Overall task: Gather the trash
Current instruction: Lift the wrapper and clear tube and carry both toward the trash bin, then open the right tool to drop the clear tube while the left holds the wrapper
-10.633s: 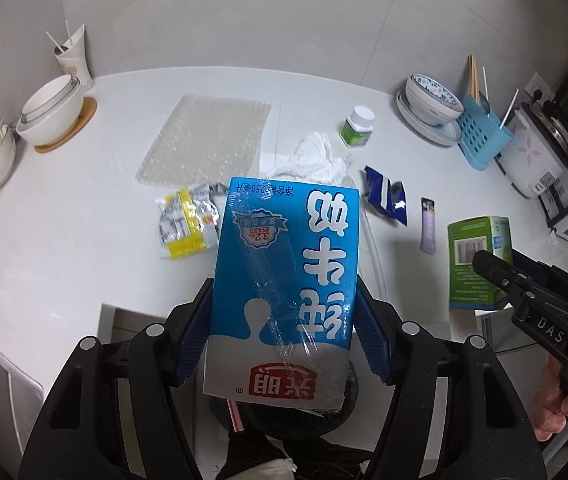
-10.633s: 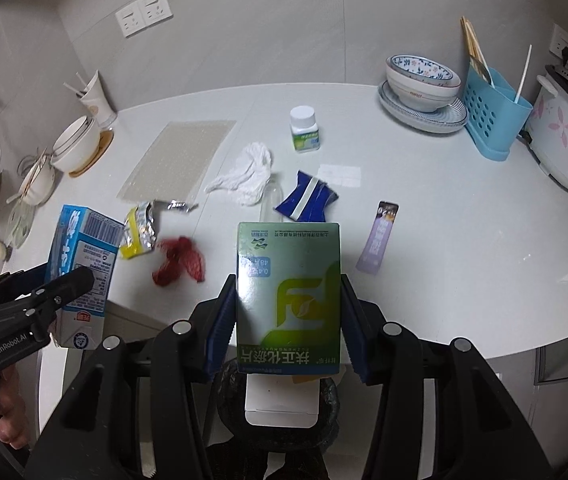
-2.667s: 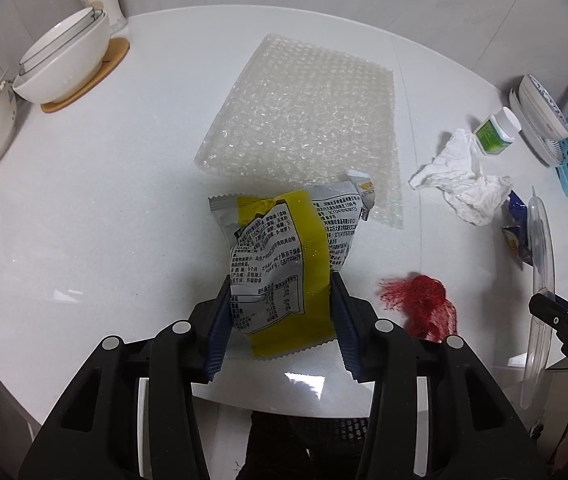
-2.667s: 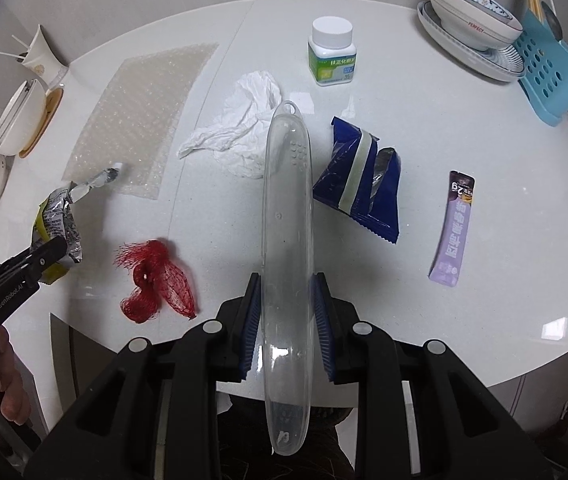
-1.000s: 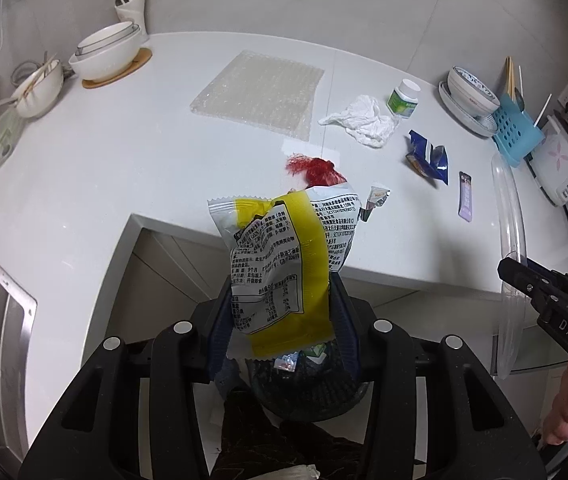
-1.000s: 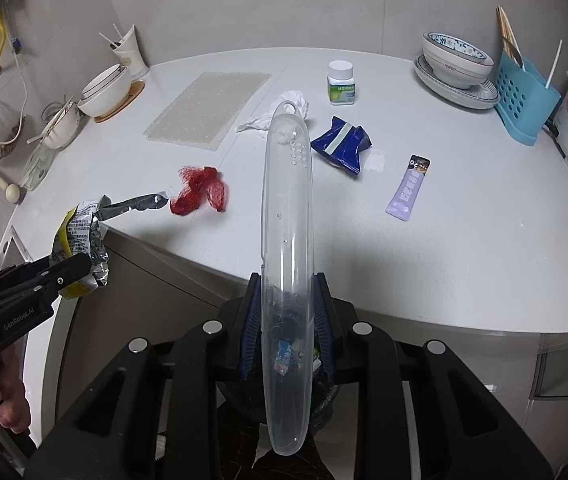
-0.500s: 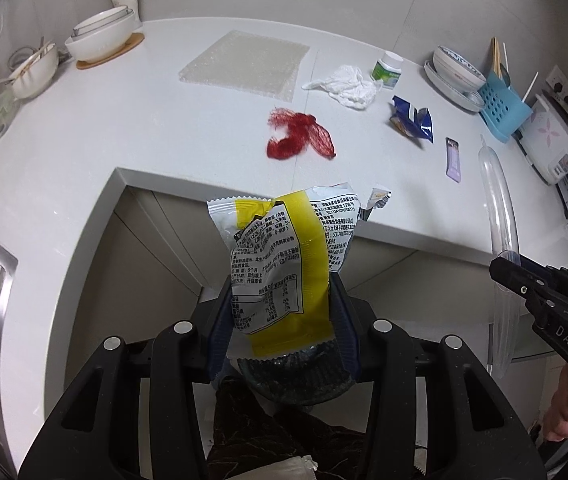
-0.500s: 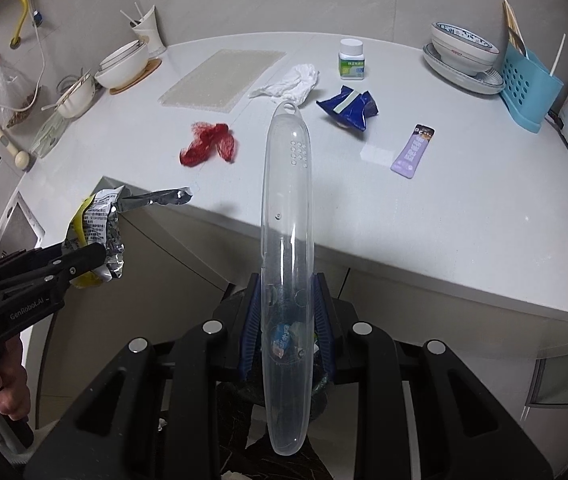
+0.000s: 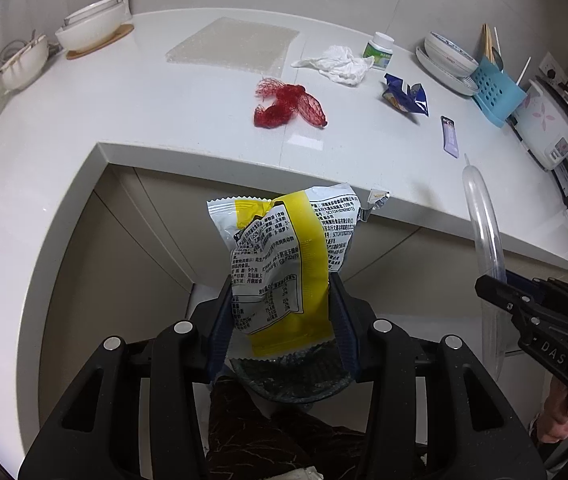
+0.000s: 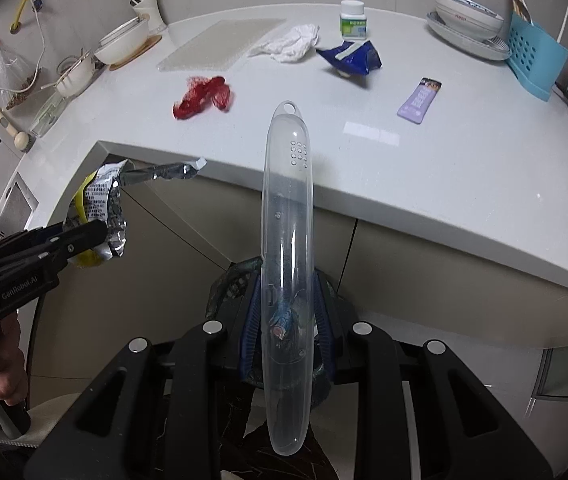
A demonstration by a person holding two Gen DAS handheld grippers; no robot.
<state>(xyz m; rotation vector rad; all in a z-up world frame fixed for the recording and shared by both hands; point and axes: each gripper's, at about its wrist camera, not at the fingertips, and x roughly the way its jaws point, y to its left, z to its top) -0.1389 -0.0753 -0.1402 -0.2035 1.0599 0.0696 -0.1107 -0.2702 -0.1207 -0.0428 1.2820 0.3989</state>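
My left gripper (image 9: pixel 279 304) is shut on a yellow and silver snack wrapper (image 9: pixel 284 256), held off the counter above a dark bin (image 9: pixel 292 376). The wrapper also shows in the right wrist view (image 10: pixel 97 208). My right gripper (image 10: pixel 286 312) is shut on a long clear plastic case (image 10: pixel 286 240), held above the same bin (image 10: pixel 227 280); the case also shows in the left wrist view (image 9: pixel 484 232). On the white counter (image 10: pixel 444 168) lie a red mesh net (image 10: pixel 201 96), a crumpled white tissue (image 10: pixel 288 44), a blue wrapper (image 10: pixel 350 58) and a purple sachet (image 10: pixel 420 100).
A bubble wrap sheet (image 10: pixel 219 44) and a white pill bottle (image 10: pixel 352 18) sit further back. Bowls (image 10: pixel 123 42) stand at the left, plates (image 10: pixel 468 20) and a blue rack (image 10: pixel 536 56) at the right. Cabinet fronts (image 10: pixel 444 280) lie below the counter edge.
Both grippers have drawn back from the counter and lowered, each keeping its item. The counter edge and cabinet fronts now fill more of both views.
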